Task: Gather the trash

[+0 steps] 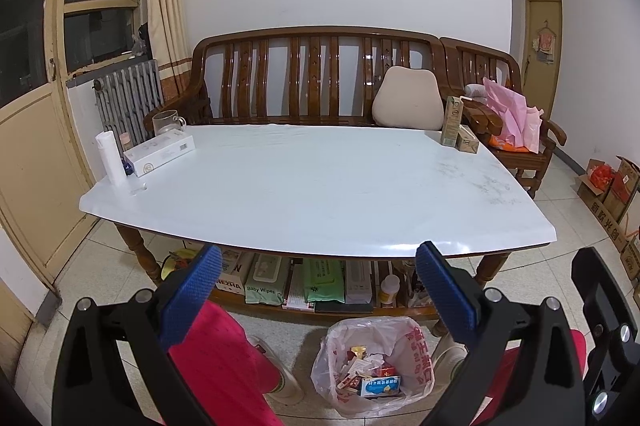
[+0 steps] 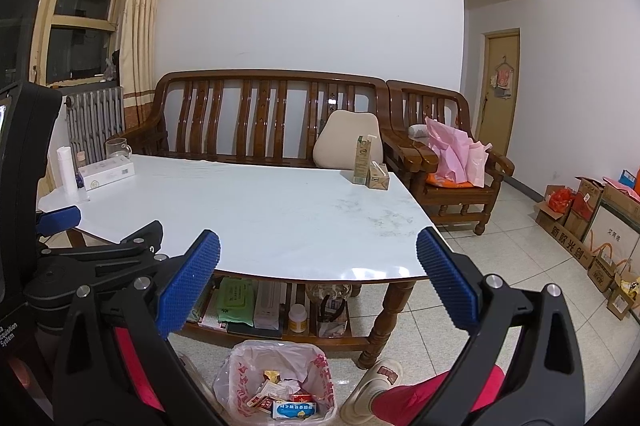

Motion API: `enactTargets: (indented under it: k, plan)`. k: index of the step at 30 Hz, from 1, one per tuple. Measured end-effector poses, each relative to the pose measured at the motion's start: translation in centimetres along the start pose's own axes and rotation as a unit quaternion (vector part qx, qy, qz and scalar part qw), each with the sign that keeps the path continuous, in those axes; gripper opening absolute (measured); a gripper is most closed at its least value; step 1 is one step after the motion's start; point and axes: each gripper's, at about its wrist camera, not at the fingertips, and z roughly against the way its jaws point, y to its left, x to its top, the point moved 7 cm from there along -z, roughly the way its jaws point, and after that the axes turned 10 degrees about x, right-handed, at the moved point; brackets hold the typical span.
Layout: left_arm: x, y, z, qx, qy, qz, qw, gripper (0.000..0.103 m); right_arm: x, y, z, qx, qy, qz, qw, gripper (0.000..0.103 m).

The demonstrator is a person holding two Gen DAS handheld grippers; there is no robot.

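A bin lined with a white plastic bag [image 1: 370, 366] stands on the floor in front of the table, with several boxes and wrappers inside; it also shows in the right wrist view [image 2: 276, 382]. On the white table [image 1: 312, 194] a tall milk carton [image 1: 452, 120] and a small carton [image 1: 467, 140] stand at the far right corner; they show in the right wrist view too [image 2: 362, 160] [image 2: 378, 177]. My left gripper [image 1: 318, 290] is open and empty above the bin. My right gripper [image 2: 318, 278] is open and empty beside it.
At the table's far left stand a white box [image 1: 160, 152], a white bottle [image 1: 110, 158] and a glass mug [image 1: 166, 122]. A wooden sofa [image 1: 312, 78] is behind. Items fill the table's lower shelf [image 1: 320, 308]. Cardboard boxes [image 2: 592, 226] line the right wall. My legs flank the bin.
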Motion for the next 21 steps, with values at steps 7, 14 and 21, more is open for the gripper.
enactTargets:
  k: [7,14,21]
  plan:
    - [-0.06,0.05,0.03,0.001,0.000,-0.001,1.0000,0.095,-0.05,0.08,-0.11,0.001,0.001,-0.002,1.000,0.096]
    - [0.25,0.08,0.02,0.002,-0.011,-0.005,0.9999,0.095,-0.06,0.16,-0.17,0.004,0.001,-0.002,1.000,0.096]
    - [0.27,0.11,-0.06,0.002,-0.008,-0.005,1.0000,0.095,-0.12,0.29,-0.30,0.006,0.002,-0.005,1.000,0.096]
